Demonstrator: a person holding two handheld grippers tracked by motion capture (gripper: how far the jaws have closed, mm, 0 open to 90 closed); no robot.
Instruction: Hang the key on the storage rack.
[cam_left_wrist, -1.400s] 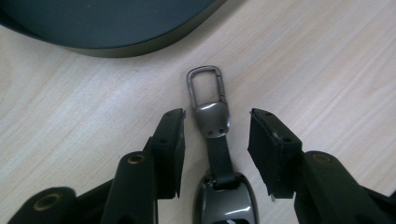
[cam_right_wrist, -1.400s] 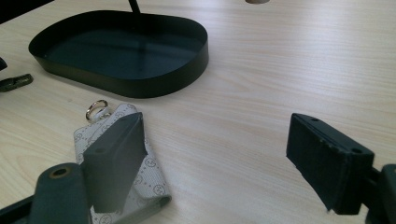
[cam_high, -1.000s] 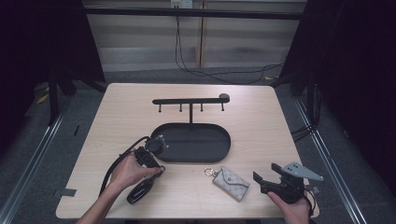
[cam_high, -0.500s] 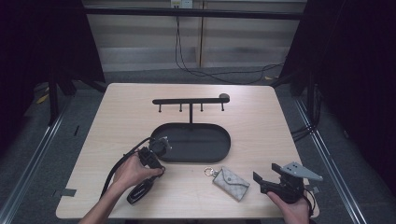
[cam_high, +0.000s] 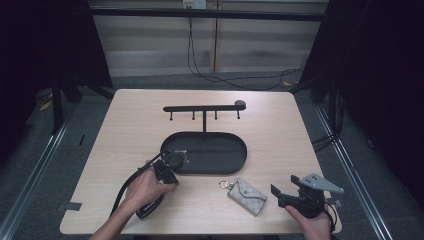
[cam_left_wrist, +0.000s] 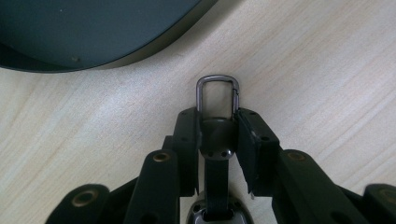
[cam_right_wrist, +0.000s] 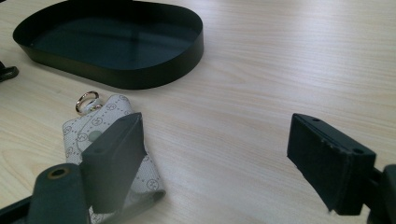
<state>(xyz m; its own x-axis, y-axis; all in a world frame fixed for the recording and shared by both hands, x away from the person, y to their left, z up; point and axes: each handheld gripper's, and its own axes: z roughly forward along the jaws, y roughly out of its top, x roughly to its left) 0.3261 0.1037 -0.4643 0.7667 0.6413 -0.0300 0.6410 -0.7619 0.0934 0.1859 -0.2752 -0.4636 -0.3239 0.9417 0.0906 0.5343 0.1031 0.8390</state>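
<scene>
In the high view the left hand (cam_high: 145, 187) reaches in from the near edge and angles away to the right, carrying the left gripper (cam_high: 172, 161) low over the wooden table (cam_high: 125, 130), its tip just by the near left rim of the black oval tray (cam_high: 210, 167). A cable loops from it back along the forearm. The right hand (cam_high: 312, 222) sits at the near right corner, holding the right gripper (cam_high: 287, 192) level and pointed left toward the patterned key pouch (cam_high: 247, 196), which lies flat on the table near the tray's near edge.

In the left gripper view the jaws have just been closing and now pinch a dark key fob (cam_left_wrist: 217, 140) between the pads; its grey metal clip (cam_left_wrist: 218, 95) sticks out past the fingertips, over bare wood just near the tray's rim (cam_left_wrist: 140, 51).

In the right gripper view the jaws stand wide apart with nothing between them. The key pouch (cam_right_wrist: 88, 135), with its small ring (cam_right_wrist: 87, 101), lies behind the left jaw, and the tray (cam_right_wrist: 140, 70) stands farther off.
</scene>
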